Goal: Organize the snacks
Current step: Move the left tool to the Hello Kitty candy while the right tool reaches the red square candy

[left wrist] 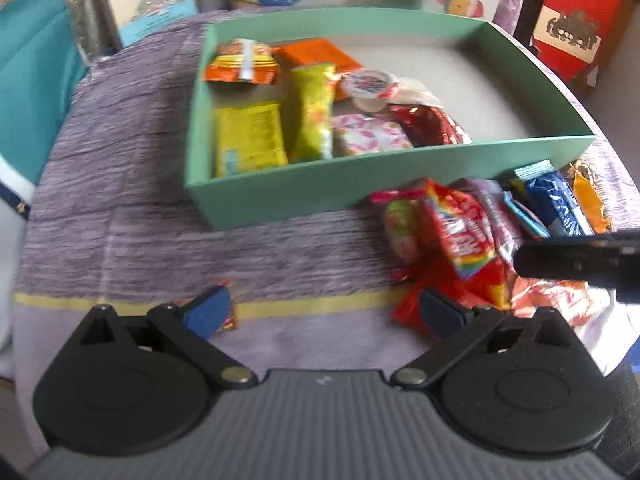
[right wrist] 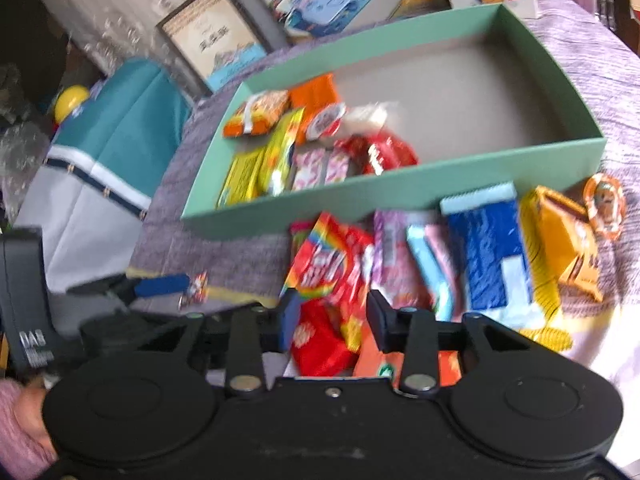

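A mint green box on the purple cloth holds several snacks in its left half: orange, yellow, pink and red packs. A pile of loose snacks lies in front of the box, with a red rainbow bag, a blue pack and a yellow box. My left gripper is open and empty over the cloth, beside a small wrapped candy. My right gripper is open, its jaws on either side of a red packet in the pile.
Framed pictures and printed boxes stand behind the green box. A red carton stands at the back right. A teal and white chair is to the left of the table. A wrapped orange sweet lies at the far right.
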